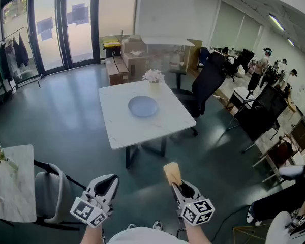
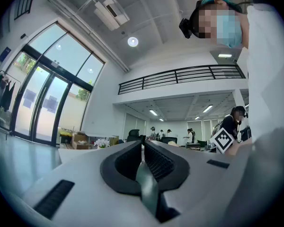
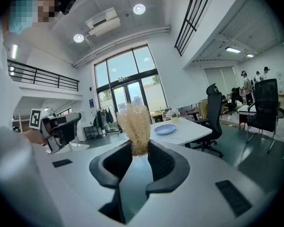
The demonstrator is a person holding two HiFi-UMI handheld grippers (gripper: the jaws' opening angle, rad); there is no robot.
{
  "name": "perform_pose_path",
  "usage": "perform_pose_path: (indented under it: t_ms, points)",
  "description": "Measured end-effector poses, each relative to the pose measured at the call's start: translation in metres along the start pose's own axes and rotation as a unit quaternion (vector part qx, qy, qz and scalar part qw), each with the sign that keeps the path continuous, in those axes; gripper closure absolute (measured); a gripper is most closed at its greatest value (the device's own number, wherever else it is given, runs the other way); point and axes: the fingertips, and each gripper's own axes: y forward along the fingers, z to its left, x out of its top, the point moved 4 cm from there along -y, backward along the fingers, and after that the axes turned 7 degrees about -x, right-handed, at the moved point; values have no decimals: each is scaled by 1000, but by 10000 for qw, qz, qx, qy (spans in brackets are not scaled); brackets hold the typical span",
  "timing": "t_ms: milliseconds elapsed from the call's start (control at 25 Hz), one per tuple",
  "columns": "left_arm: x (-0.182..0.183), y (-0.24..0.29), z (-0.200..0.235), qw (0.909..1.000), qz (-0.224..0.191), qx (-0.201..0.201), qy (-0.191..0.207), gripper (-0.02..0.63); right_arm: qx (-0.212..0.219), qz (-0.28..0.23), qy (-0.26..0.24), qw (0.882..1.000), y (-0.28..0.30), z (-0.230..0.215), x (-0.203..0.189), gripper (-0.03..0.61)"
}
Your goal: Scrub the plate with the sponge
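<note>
Pale blue, the plate (image 1: 143, 106) lies in the middle of the white tabletop (image 1: 127, 131), well ahead of me across the dark floor (image 1: 66, 121). A small pot of white flowers (image 1: 153, 76) stands at the tabletop's far edge, and a black office chair (image 1: 207, 83) is near its right side. Low in the head view, my left gripper (image 1: 108, 183) and right gripper (image 1: 179, 186) hang side by side, apart from each other. The tan sponge (image 1: 172, 173) sticks out of the right one, well apart from the plate.

The left gripper view shows my left gripper (image 2: 143, 144) with its fingers (image 2: 157, 161) pressed together and nothing between them. The flowers (image 2: 102, 142) show small beyond the tips, and my right gripper's marker cube (image 2: 223, 140) shows at the right.

The right gripper view has my right gripper (image 3: 141, 150) clamped on the lower end of the fibrous sponge (image 3: 135, 124), which stands upright above the fingers. Beyond it, the plate (image 3: 165, 129) rests on the tabletop (image 3: 191, 132), clear of the sponge. My left gripper (image 3: 61, 126) shows at the left.
</note>
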Motion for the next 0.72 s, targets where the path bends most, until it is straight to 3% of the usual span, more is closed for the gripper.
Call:
perform_pose_path:
  t_ms: [720]
  points:
    - [-10,-21,29,9994,73,-265,-223,572,-201,-166,76,9996,6,26,-2,462]
